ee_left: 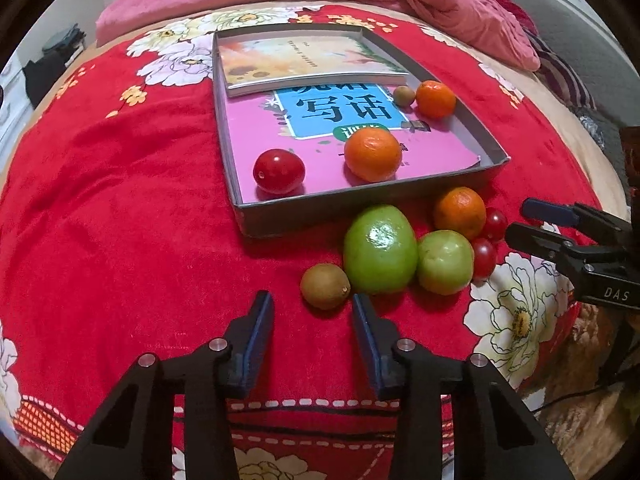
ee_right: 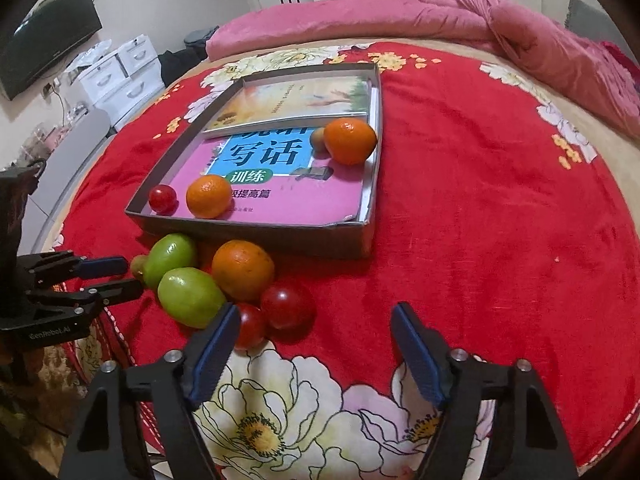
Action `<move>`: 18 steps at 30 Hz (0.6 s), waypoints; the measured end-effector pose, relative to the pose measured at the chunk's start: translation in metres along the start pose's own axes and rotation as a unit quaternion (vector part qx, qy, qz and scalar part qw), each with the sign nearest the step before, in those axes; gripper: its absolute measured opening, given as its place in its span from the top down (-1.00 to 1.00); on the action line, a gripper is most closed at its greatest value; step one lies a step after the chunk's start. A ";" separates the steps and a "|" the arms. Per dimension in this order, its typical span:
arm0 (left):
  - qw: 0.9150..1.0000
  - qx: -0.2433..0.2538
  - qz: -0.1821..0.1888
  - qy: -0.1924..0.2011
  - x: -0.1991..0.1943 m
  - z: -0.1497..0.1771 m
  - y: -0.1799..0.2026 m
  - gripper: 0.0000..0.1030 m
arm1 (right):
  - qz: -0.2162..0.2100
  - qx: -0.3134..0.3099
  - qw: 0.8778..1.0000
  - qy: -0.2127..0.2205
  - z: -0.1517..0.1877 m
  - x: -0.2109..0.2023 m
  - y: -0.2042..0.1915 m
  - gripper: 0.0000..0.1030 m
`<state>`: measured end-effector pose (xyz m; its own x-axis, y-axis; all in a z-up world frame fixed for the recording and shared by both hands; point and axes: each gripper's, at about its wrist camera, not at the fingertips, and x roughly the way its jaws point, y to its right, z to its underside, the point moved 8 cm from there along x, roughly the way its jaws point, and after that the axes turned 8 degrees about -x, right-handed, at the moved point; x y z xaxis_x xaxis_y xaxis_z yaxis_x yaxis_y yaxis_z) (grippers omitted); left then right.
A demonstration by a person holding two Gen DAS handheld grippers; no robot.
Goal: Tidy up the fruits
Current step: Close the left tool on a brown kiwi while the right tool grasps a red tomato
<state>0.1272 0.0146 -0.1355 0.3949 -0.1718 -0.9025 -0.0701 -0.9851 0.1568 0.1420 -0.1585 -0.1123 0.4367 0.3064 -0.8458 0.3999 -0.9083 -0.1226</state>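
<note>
A loose pile of fruit lies on the red blanket in front of a grey box (ee_left: 256,216). It holds a brown kiwi (ee_left: 325,286), two green fruits (ee_left: 380,249), an orange (ee_left: 460,213) and two cherry tomatoes (ee_left: 484,258). My left gripper (ee_left: 311,298) is open, its tips just short of the kiwi on either side and not touching it. My right gripper (ee_right: 316,308) is open over the blanket. One cherry tomato (ee_right: 288,306) sits between its tips, the other (ee_right: 248,326) against the left finger. Inside the box lie a tomato (ee_left: 279,171), two oranges (ee_left: 373,154) and a small kiwi (ee_left: 404,95).
Two books (ee_left: 304,116) cover the floor of the box. A rumpled pink quilt (ee_left: 440,4) lies along the far side of the bed. White drawers (ee_right: 120,76) and a dark screen (ee_right: 48,36) stand beyond the bed's left edge.
</note>
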 end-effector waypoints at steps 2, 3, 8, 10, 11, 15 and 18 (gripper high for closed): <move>1.000 -0.002 0.002 0.001 0.001 -0.002 -0.002 0.22 | -0.011 0.005 1.000 -0.003 -0.001 0.003 -0.001 -0.29; 1.000 -0.003 0.004 0.002 0.001 -0.002 -0.002 0.22 | -0.018 0.008 1.000 -0.005 -0.001 0.004 -0.002 -0.21; 1.000 -0.012 0.017 -0.004 0.004 -0.005 -0.005 0.22 | -0.047 0.015 0.999 -0.011 -0.001 0.010 -0.007 0.10; 1.000 -0.013 0.021 -0.004 0.005 -0.005 -0.005 0.22 | -0.061 0.018 0.998 -0.011 -0.002 0.012 -0.009 0.19; 1.000 -0.011 0.022 -0.004 0.005 -0.006 -0.005 0.22 | -0.064 0.019 0.998 -0.012 -0.002 0.013 -0.010 0.19; 1.000 -0.006 0.025 -0.005 0.007 -0.007 -0.005 0.22 | -0.076 0.026 0.997 -0.018 -0.002 0.019 -0.010 0.23; 1.000 -0.003 0.030 -0.005 0.008 -0.008 -0.005 0.22 | -0.073 0.023 0.997 -0.015 -0.005 0.019 -0.008 0.37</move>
<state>0.1383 0.0177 -0.1405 0.3806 -0.2298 -0.8957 -0.0877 -0.9732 0.2125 0.1507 -0.1446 -0.1246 0.3527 0.4286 -0.8318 0.4190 -0.8672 -0.2691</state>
